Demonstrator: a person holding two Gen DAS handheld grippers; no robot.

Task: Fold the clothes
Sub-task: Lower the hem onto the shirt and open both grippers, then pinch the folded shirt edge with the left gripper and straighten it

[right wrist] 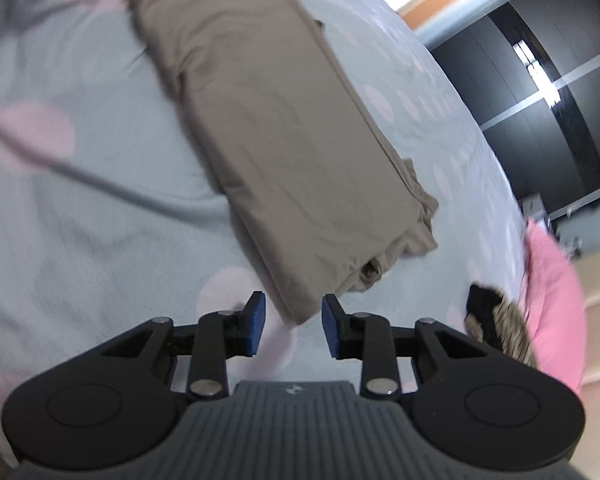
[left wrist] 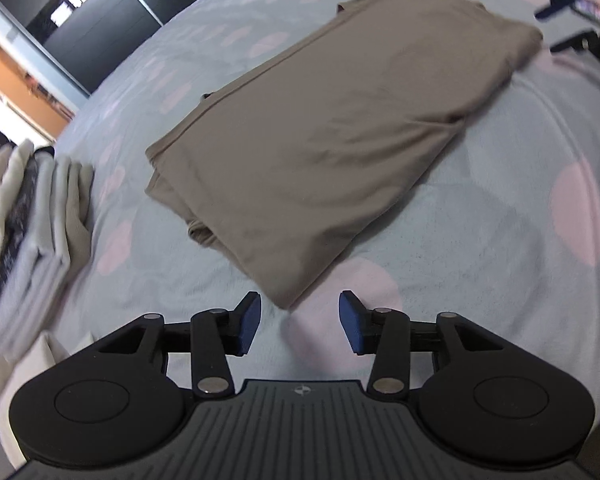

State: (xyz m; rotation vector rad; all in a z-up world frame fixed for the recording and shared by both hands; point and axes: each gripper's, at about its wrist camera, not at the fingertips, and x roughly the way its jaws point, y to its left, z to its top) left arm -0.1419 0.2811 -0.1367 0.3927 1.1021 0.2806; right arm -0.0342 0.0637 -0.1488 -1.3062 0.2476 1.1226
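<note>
A taupe jersey garment, already folded into a long flat strip, lies on the pale blue bed sheet with pink dots, one corner pointing between the spread, empty left tongs and, in the right wrist view, another corner just ahead of the spread, empty right tongs. The next fold looks best made by pinching both corners of one short end through all layers, lifting evenly and laying that end over the other so the edges meet. A stack of folded grey and white clothes sits well apart to the left.
</note>
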